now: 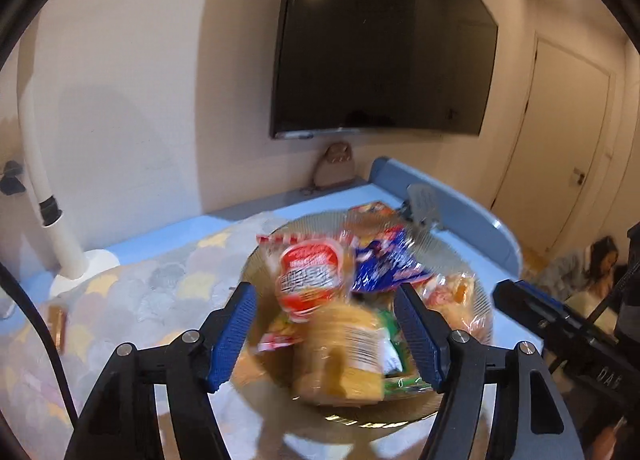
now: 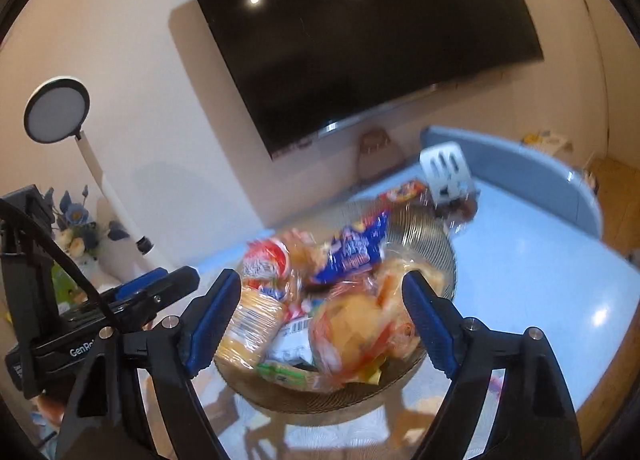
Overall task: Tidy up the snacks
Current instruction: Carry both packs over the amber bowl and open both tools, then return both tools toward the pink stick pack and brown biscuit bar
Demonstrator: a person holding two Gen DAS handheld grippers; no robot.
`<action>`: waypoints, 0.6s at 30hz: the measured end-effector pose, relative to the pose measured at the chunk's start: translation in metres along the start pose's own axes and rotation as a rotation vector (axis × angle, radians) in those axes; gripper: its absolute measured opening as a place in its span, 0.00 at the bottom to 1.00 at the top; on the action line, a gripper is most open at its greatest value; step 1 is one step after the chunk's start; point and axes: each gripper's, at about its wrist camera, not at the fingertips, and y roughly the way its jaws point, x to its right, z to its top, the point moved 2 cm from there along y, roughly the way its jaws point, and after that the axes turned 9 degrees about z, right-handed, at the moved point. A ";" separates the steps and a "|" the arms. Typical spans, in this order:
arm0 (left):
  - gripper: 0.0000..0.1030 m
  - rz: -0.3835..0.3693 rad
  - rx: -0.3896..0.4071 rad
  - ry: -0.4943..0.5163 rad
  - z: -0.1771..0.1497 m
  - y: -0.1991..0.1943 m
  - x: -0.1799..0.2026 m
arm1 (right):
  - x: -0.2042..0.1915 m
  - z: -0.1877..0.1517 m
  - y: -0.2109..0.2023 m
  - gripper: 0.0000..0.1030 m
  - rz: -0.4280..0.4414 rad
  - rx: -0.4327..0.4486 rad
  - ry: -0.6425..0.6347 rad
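A ribbed glass bowl on the table holds several wrapped snacks: a red-and-white pack, a blue pack, a yellow-orange pack and clear-wrapped buns. My left gripper is open and empty, its blue pads either side of the bowl's near part. My right gripper is open and empty, also spread over the bowl. The snacks are motion-blurred.
A small pack lies on the patterned cloth at left. A white lamp stand stands at the back left. A slotted white holder sits behind the bowl. A dark TV hangs on the wall. The table's raised blue edge runs at right.
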 end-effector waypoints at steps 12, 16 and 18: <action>0.67 0.180 -0.018 -0.161 -0.069 -0.064 -0.127 | -0.065 -0.038 -0.017 0.81 0.172 -0.072 -0.036; 0.68 0.306 -0.020 -0.244 -0.105 -0.086 -0.187 | -0.133 -0.066 0.003 0.81 0.245 -0.157 -0.187; 0.68 0.372 -0.039 -0.285 -0.124 -0.090 -0.217 | -0.165 -0.086 0.018 0.81 0.236 -0.196 -0.280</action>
